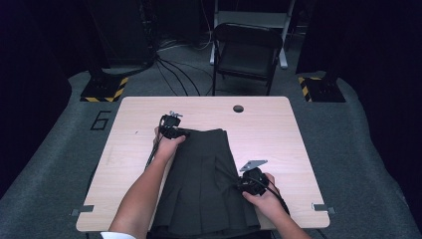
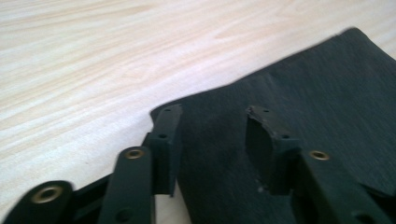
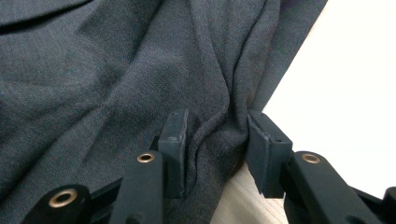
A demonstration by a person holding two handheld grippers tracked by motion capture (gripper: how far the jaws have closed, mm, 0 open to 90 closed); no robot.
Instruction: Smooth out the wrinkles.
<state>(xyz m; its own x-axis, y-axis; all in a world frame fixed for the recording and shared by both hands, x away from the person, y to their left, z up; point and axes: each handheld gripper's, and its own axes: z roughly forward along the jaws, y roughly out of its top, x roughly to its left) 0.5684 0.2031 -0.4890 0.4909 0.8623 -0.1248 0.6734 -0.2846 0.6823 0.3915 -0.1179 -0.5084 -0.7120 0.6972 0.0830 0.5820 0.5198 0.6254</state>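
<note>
Reading "6" point(image 1: 101, 120) beside the table point(image 1: 278, 124)

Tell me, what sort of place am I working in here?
Probably a recording studio or lab, not a home: black curtains, hazard-striped stand bases, loose floor cables, and one wooden table on grey carpet.

**Hidden and cut off**

The skirt point(image 1: 204, 184) runs past the bottom edge in the high view, its hem unseen. In the right gripper view, bunched cloth hides the tabletop point(image 3: 355, 93) beneath. The far chair point(image 1: 246, 50) fades into darkness.
</note>
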